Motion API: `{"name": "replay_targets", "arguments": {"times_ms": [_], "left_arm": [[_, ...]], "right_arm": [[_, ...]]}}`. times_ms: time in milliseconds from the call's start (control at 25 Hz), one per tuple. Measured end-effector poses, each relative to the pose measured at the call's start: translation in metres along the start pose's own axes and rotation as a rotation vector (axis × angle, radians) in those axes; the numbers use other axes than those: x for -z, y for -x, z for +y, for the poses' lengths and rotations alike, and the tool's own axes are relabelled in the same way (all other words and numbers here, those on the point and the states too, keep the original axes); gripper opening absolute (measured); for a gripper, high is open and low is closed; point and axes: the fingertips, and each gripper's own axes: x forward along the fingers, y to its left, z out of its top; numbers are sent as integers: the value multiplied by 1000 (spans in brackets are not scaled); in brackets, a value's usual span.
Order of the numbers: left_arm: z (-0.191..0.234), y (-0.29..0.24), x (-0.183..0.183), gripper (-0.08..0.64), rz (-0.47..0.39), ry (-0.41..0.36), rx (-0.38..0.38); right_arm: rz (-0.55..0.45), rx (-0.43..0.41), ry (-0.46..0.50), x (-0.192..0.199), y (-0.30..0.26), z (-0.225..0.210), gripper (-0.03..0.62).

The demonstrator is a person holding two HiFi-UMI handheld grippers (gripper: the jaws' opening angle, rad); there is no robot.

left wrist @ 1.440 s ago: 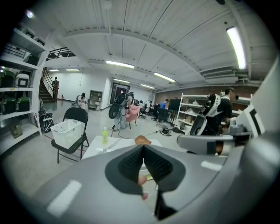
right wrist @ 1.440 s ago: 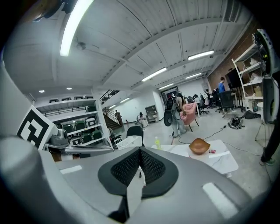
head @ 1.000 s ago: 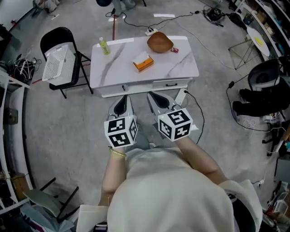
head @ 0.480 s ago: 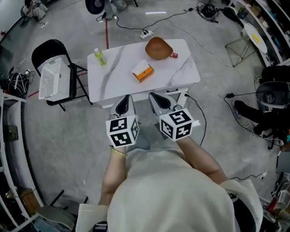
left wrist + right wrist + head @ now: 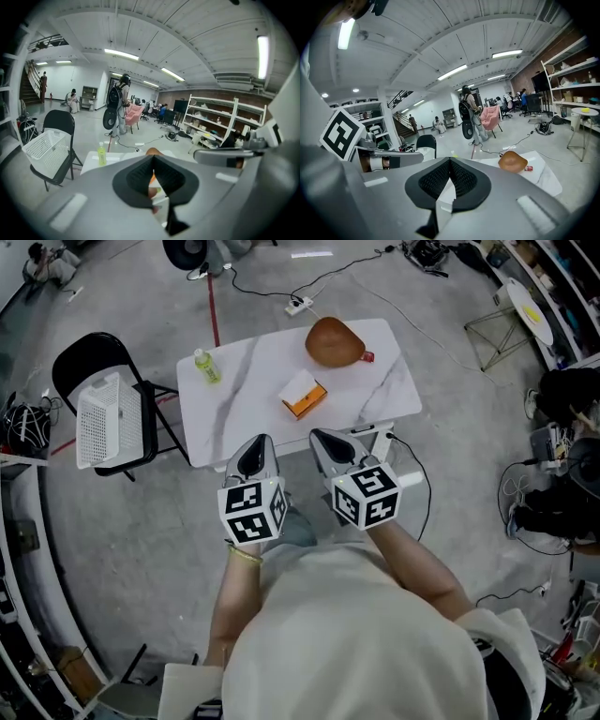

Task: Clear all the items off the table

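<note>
Left gripper [image 5: 255, 454], right gripper [image 5: 328, 442]: grey shells, black ribbed pads, jaws pressed together, empty, over the near edge of the marbled white table [image 5: 244, 404].
Orange box [image 5: 304, 395]: table centre.
Rounded brown bowl [image 5: 333, 341]: far edge, toward right corner.
Green bottle [image 5: 206, 367]: far left corner.
Perforated white basket [image 5: 108, 420]: on black folding chair [image 5: 70, 357], beside left edge.

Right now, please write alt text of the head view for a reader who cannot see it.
From above, a person holds the left gripper and right gripper, both shut and empty, near a white marble table. On it: a brown bowl, an orange box, a green bottle, a small red item. A white basket rests on a black chair at left.
</note>
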Motion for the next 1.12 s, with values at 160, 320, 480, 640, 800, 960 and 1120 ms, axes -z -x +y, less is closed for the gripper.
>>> {"name": "replay_targets", "arguments": {"times_ms": [160,320,480,640,800,960,1120], "left_arm": [[17,-18,-2,9,27,-7,23],[34,-35,-4,9,51,6,35],[48,-48,-3,9,70,3,42],[55,-62,0,9,91,2,53],[58,-76,9,9,118,-6,54],[62,-94,19,9,147,9,36],[65,-116,29,9,177,41,8]], "right_arm": [[13,32,-20,-4,-25,-8,-3],[31,58,-24,-6,-47,-14,-3],[54,80,-26,-2,-64,-21,-3],[88,92,-10,5,-79,-33,-3],[129,106,35,13,-92,-53,-3],[178,125,78,20,-104,-80,-3],[212,133,90,26,-121,-107,-3]]}}
